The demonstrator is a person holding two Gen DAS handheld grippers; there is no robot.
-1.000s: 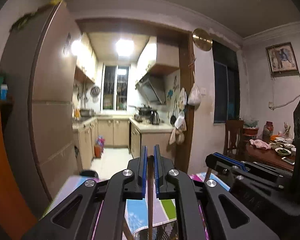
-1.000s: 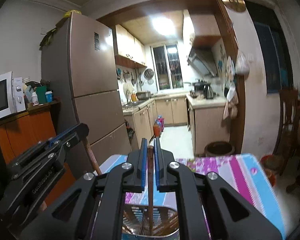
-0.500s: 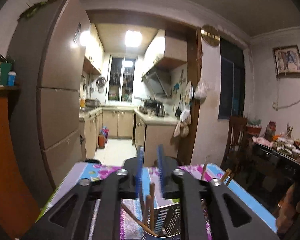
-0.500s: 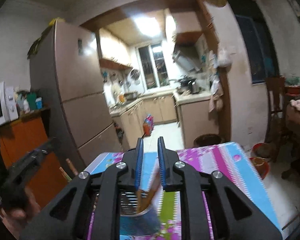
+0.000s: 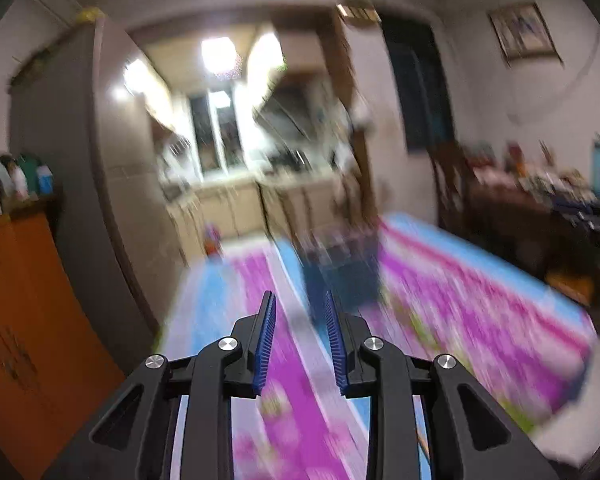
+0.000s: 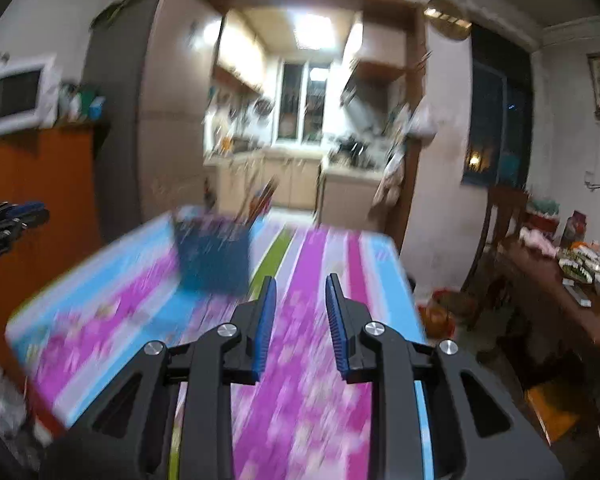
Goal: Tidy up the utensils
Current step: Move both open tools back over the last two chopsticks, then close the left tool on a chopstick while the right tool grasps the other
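- The left gripper hangs over the worktop with its jaws spread apart and nothing between them.
- The right gripper is likewise spread wide and holds nothing.
- The utensil holder stands on the striped cloth at the far end of the worktop, ahead of both grippers and apart from them.
- Chopsticks stick up out of the holder, leaning; all blurred.

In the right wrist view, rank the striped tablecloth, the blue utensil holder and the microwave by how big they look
1. striped tablecloth, by far the largest.
2. and 3. blue utensil holder and microwave look about alike; blur and the holder's nearness to the camera make ranking them unsure.
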